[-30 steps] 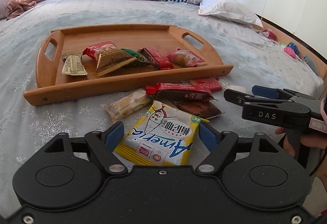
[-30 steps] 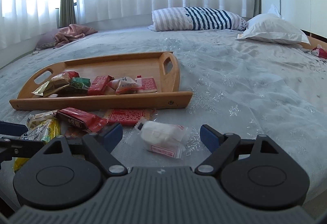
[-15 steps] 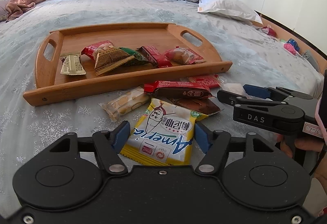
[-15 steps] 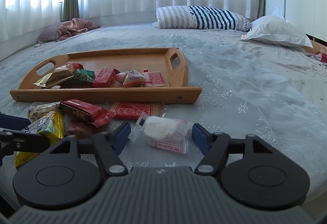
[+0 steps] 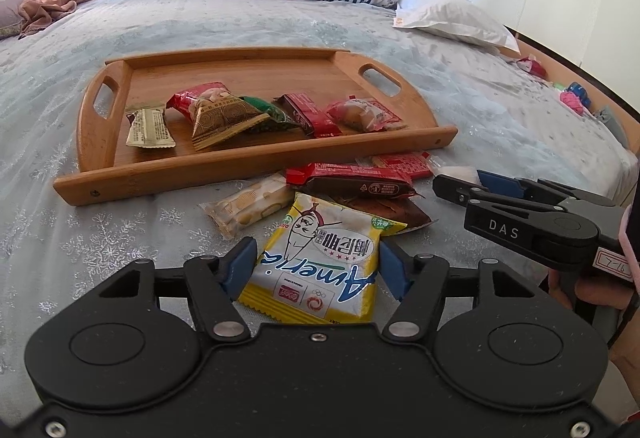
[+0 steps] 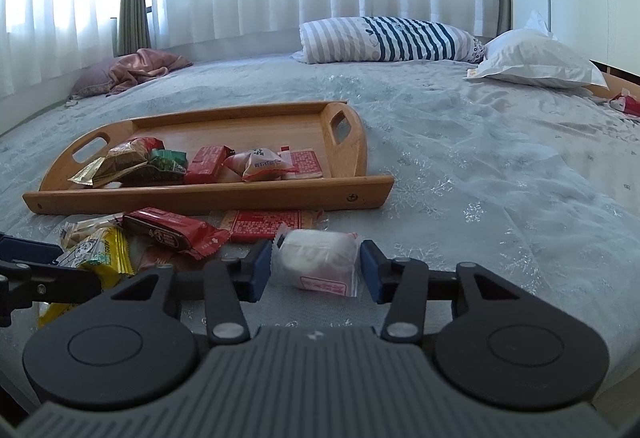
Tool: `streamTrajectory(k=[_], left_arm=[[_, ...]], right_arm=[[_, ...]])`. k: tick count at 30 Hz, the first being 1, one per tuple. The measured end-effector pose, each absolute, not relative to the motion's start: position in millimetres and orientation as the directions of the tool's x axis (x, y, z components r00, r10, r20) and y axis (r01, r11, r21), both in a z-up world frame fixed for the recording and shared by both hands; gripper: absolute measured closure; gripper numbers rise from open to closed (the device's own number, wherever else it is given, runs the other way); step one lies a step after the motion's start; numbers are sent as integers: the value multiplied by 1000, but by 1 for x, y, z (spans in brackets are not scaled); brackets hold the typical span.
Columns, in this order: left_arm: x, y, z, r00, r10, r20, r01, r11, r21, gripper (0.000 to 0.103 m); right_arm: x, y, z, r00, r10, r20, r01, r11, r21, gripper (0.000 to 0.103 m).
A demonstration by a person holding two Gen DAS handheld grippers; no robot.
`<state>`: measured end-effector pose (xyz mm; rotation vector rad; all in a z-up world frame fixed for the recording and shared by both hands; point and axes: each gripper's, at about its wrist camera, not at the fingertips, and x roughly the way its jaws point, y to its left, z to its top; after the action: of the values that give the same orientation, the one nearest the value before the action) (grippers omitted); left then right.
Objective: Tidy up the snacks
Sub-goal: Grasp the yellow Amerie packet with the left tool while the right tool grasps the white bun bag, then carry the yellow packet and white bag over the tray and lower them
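Well, the grey bedspread fills both views, two pillows at its far end. One wooden tray, upper left of centre, holds six wrapped snacks. Loose packets lie just below it. Both grippers point down at these. The left gripper has its blue pads against the sides of the yellow snack packet. The right gripper, jaws just closing, grasps the white wrapped cake at the frame's lower centre.

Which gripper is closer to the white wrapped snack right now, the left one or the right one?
Right. The right gripper straddles the white snack; the left gripper is off beside it, around the yellow packet.
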<state>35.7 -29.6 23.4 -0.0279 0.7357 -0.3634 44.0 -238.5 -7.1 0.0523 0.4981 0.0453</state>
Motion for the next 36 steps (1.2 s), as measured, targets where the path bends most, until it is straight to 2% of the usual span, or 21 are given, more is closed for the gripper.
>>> streamTrajectory(k=[17,27,36], left_arm=[[44,-8,63,760,-306,-573,259,952,-164,40],[86,21,89,822,-218,-527,154,974,-163,40],[137,41,93,831,-156,-533,64,980,-188,40]], right_arm=[[55,-241,20,908,67,-414,-37,996,81,55],[94,-236,43,914,118,-388,-85,991,101,55],[144,-230,49,896,180,-407,-125,980,157,55]])
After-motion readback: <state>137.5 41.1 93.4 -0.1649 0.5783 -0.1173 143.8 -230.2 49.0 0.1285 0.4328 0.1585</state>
